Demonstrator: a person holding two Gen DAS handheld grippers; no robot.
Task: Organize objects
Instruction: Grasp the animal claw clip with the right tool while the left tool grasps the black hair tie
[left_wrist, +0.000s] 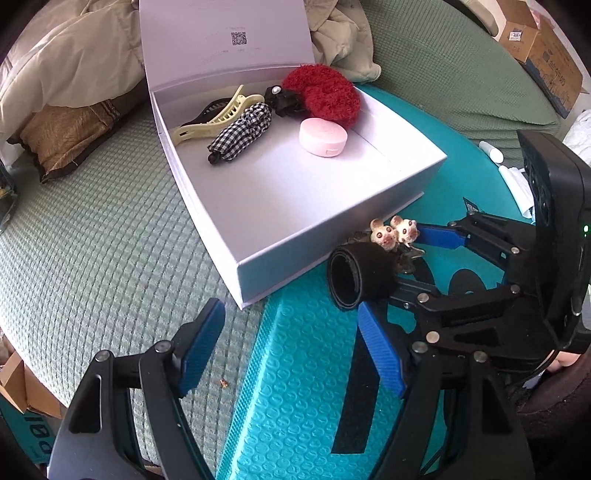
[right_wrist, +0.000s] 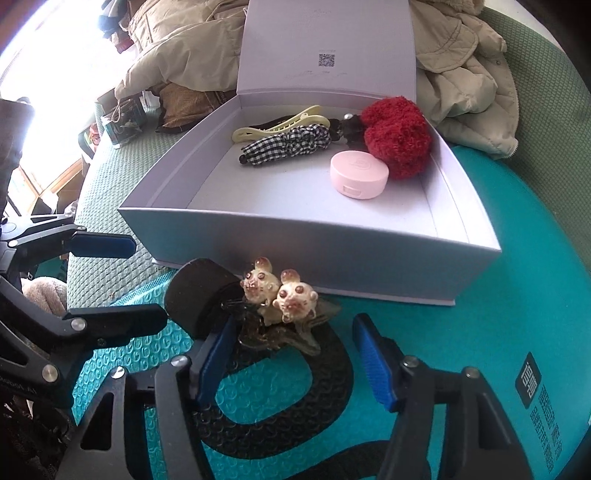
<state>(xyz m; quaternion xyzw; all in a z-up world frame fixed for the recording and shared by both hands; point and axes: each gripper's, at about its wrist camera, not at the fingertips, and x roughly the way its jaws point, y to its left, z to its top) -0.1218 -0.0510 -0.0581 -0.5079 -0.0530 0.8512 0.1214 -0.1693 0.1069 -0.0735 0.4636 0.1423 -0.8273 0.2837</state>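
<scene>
A keyring with two cream mouse figurines (right_wrist: 279, 291) and keys lies on a teal bubble mailer (right_wrist: 461, 332), beside a black rolled band (right_wrist: 197, 299). My right gripper (right_wrist: 293, 363) stands open, with the keys between its blue fingertips (right_wrist: 371, 363). In the left wrist view the mouse figurines (left_wrist: 393, 232) and the black roll (left_wrist: 351, 277) sit just before the box's near wall; my right gripper (left_wrist: 410, 260) comes in from the right. My left gripper (left_wrist: 291, 350) is open and holds nothing, short of the roll. The pale lilac box (right_wrist: 295, 251) holds a pink compact (right_wrist: 360, 173), a red scrunchie and a checked scrunchie.
The box's lid (left_wrist: 225, 37) stands upright at the back. A cream hair claw (left_wrist: 214, 118) and a black hair tie are also inside. A beige jacket (right_wrist: 461, 74) is heaped behind. Green quilted bedding (left_wrist: 92, 240) spreads left; cardboard boxes (left_wrist: 546, 55) stand far right.
</scene>
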